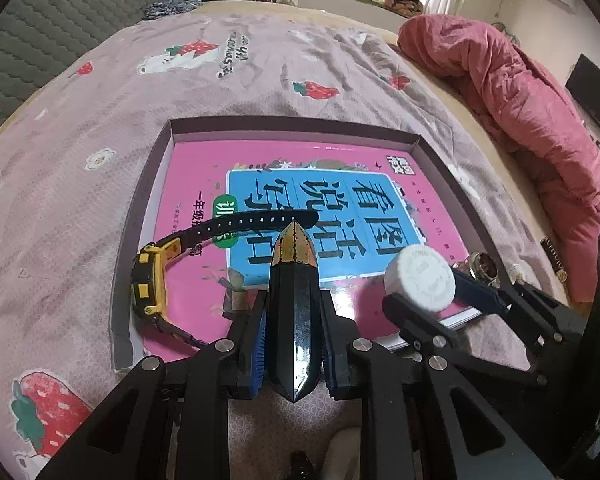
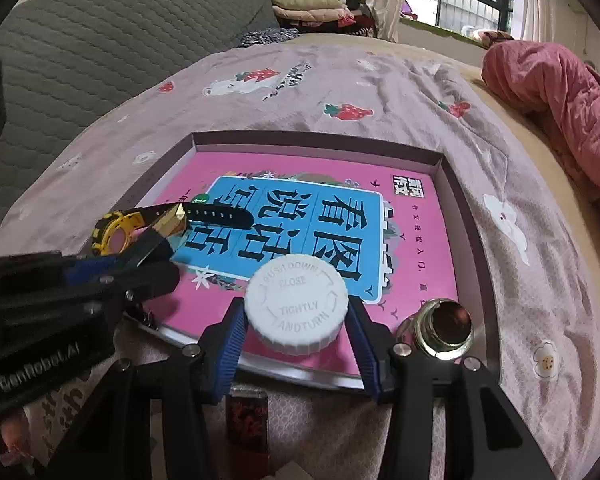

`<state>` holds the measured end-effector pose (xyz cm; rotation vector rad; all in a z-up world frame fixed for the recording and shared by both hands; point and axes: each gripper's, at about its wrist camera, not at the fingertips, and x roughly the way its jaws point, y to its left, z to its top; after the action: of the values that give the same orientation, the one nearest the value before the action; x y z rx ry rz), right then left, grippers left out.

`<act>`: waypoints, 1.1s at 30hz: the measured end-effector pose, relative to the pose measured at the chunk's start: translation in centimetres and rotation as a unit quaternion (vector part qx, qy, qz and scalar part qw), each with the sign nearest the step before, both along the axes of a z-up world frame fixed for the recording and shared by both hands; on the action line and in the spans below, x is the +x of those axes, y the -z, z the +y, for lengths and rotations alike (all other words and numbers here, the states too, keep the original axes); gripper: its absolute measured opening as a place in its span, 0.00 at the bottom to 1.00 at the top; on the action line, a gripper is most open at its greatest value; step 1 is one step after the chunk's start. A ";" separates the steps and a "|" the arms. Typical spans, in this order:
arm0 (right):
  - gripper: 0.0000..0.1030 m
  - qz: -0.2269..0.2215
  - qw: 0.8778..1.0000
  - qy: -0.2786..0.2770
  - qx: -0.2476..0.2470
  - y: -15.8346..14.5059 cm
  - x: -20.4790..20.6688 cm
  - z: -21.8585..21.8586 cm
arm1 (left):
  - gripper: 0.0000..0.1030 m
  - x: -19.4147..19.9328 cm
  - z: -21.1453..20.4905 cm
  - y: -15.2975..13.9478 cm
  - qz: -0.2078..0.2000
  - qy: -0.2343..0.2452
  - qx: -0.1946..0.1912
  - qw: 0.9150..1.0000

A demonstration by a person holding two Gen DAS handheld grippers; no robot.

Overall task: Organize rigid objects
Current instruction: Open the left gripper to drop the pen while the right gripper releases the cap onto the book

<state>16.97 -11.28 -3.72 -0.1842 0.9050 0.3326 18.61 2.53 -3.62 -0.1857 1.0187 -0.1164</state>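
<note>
In the left wrist view, the left gripper (image 1: 293, 320) is clamped nearly closed on a black faceted object with a gold tip (image 1: 294, 300), held over the near part of a pink book (image 1: 196, 184). The book lies inside a shallow purple-rimmed box (image 1: 292, 124) on the bed (image 1: 100, 120). A yellow and black watch (image 1: 150, 280) rests on the book's left side, its strap reaching toward the gold tip. Right of the book's near edge, the right gripper (image 1: 428, 292) holds a white cap (image 1: 420, 276).

In the right wrist view, the right gripper (image 2: 296, 324) stands fairly wide, its blue pads (image 2: 230, 344) pressed on either side of the white cap (image 2: 296, 304), over the book's (image 2: 420, 248) near edge. A small metal cylinder with a dark lens-like end (image 2: 444, 328) sits in the box (image 2: 320, 136) just right of the cap. The left gripper (image 2: 156, 240) comes in from the left with the gold-tipped object (image 2: 172, 220), beside the watch (image 2: 114, 232).
</note>
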 end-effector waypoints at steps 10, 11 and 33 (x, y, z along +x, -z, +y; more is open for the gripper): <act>0.49 0.021 1.000 0.012 -0.009 0.5 0.8 -0.2 | 0.22 0.4 -0.3 1.4 0.022 0.007 0.005 1.000; 0.49 0.022 1.000 0.013 -0.010 0.5 0.9 -0.2 | 0.22 0.4 -0.3 1.6 0.022 0.007 0.005 1.000; 0.49 0.046 0.999 0.025 -0.015 0.4 1.2 -0.4 | 0.22 -0.1 -0.1 1.5 0.023 0.007 -0.003 1.000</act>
<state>18.21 -11.69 -4.09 -0.1745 1.0033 0.2831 18.56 2.44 -5.14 -0.1877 1.0660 -0.1279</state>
